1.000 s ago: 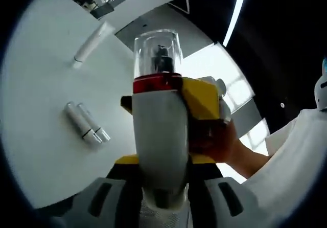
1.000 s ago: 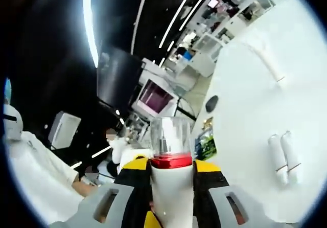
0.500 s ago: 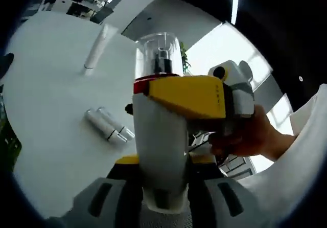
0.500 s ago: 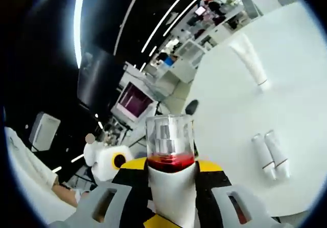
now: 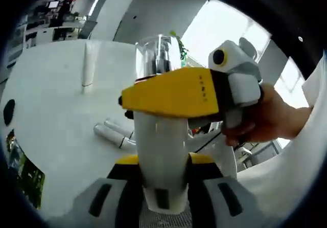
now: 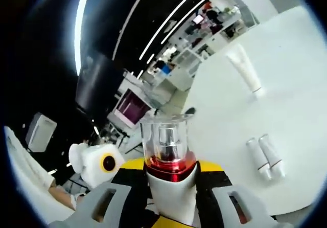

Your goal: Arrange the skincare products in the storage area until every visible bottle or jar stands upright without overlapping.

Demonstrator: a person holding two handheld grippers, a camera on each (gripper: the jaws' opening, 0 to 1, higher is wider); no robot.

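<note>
Above the white table [image 6: 306,110], gripping one white bottle [image 5: 161,161] with a clear cap and red collar: left gripper [image 5: 162,187] and right gripper [image 6: 171,197] both closing on its body. Beyond the bottle, lying flat on the table: two small tubes [image 6: 265,157] touching side by side, and a longer white tube [image 6: 244,72] farther off.

bottle [image 5: 162,151] base hidden, label partly covered

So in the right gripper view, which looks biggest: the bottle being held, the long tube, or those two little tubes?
1. Held bottle, though it's nearest the camera.
2. Long tube.
3. Two little tubes, alike in size.
</note>
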